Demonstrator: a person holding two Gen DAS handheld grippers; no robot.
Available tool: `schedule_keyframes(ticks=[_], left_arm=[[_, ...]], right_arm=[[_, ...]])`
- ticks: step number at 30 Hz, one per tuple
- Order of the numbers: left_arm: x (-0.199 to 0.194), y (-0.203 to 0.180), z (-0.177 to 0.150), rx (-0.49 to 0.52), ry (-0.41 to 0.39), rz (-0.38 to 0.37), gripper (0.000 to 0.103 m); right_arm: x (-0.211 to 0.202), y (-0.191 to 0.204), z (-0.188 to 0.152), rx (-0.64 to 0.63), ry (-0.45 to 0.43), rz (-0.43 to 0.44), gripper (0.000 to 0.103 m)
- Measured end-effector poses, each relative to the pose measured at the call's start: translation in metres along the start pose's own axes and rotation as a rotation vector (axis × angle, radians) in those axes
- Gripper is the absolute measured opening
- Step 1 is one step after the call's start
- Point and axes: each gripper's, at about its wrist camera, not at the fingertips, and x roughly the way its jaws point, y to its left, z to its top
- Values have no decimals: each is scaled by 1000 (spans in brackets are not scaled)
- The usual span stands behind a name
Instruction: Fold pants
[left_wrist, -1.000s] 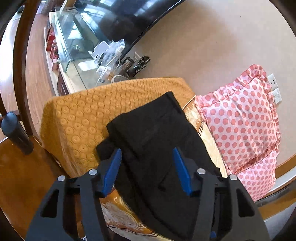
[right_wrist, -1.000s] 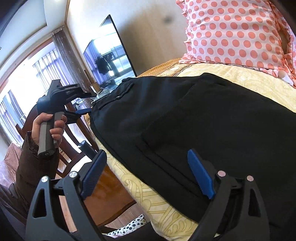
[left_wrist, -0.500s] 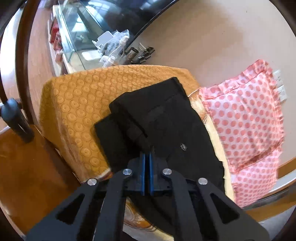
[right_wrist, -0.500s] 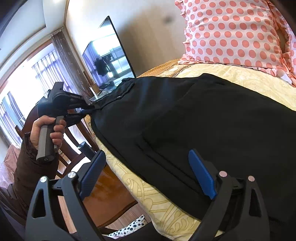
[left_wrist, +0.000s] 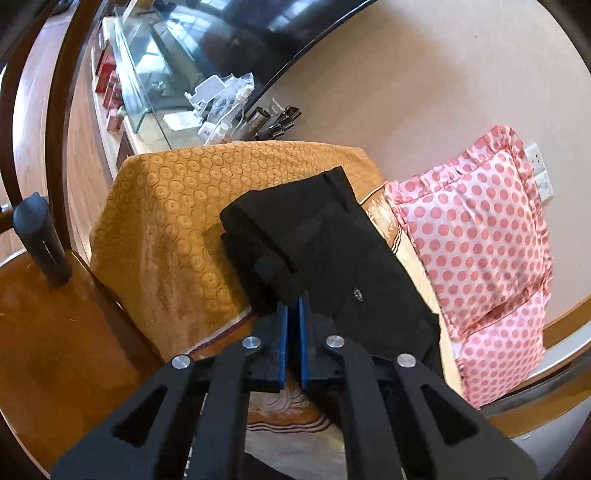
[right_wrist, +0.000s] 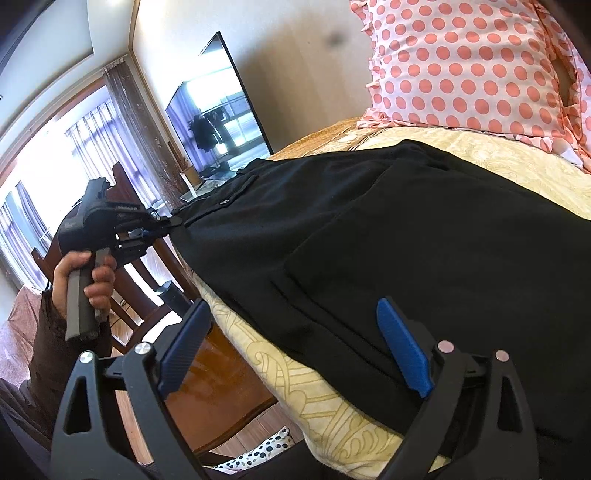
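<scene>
Black pants (left_wrist: 325, 251) lie folded over on a yellow patterned cover (right_wrist: 332, 402). My left gripper (left_wrist: 292, 306) is shut on the near edge of the pants, at the waistband end; it also shows in the right wrist view (right_wrist: 162, 225), pinching the corner of the pants (right_wrist: 369, 236). My right gripper (right_wrist: 291, 347) is open, its blue pads on either side of the near edge of the pants, a little above the fabric.
A pink polka-dot pillow (left_wrist: 476, 236) leans against the wall behind the pants. An orange patterned cover (left_wrist: 177, 206) drapes the far end. A wooden chair (left_wrist: 44, 325) stands to the left. A TV (right_wrist: 218, 110) and a glass cabinet (left_wrist: 155, 74) stand beyond.
My left gripper went from open around the pants' edge to shut on it, and now holds the fabric. My right gripper has stayed open and almost still.
</scene>
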Motion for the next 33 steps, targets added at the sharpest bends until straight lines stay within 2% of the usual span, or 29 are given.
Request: schedule_keyframes(ticks=[5, 8, 10, 11, 13, 14, 15, 16, 17, 19, 23, 25, 28, 33], left_arm=[[-3, 6, 7, -49, 3, -61, 5], [-7, 11, 5, -53, 1, -59, 7], [-14, 17, 2, -68, -14, -87, 8], [-17, 19, 1, -73, -24, -89, 11], [-22, 23, 1, -75, -52, -91, 33], [-23, 24, 2, -80, -61, -88, 83], [-24, 26, 3, -96, -84, -88, 102], [-31, 27, 3, -107, -151, -97, 102], [-33, 26, 3, -92, -169, -93, 102], [-32, 21, 7, -56, -173, -73, 102], [-31, 15, 16, -43, -174, -139, 102], [-24, 11, 24, -12, -146, -133, 102], [-9, 19, 31, -65, -91, -145, 102], [6, 17, 32, -51, -52, -152, 102]], right_arm=[[-1, 0, 0, -3, 2, 3, 91], [0, 0, 0, -4, 3, 1, 91], [0, 0, 0, -7, 4, 0, 91], [-1, 1, -1, -9, 5, 0, 91], [-1, 1, 0, -9, 7, 3, 91], [-1, 1, 0, -10, 9, 2, 91], [-1, 1, 0, -12, 10, 1, 91], [-1, 2, 0, -15, 11, 0, 91], [-1, 2, 0, -16, 11, -1, 91], [-1, 2, 0, -18, 10, -2, 91], [0, 3, 0, -27, 9, -5, 91], [0, 2, -1, -25, 8, -3, 91], [-1, 1, -1, -24, 7, 1, 91], [0, 1, -1, -24, 3, 3, 91]])
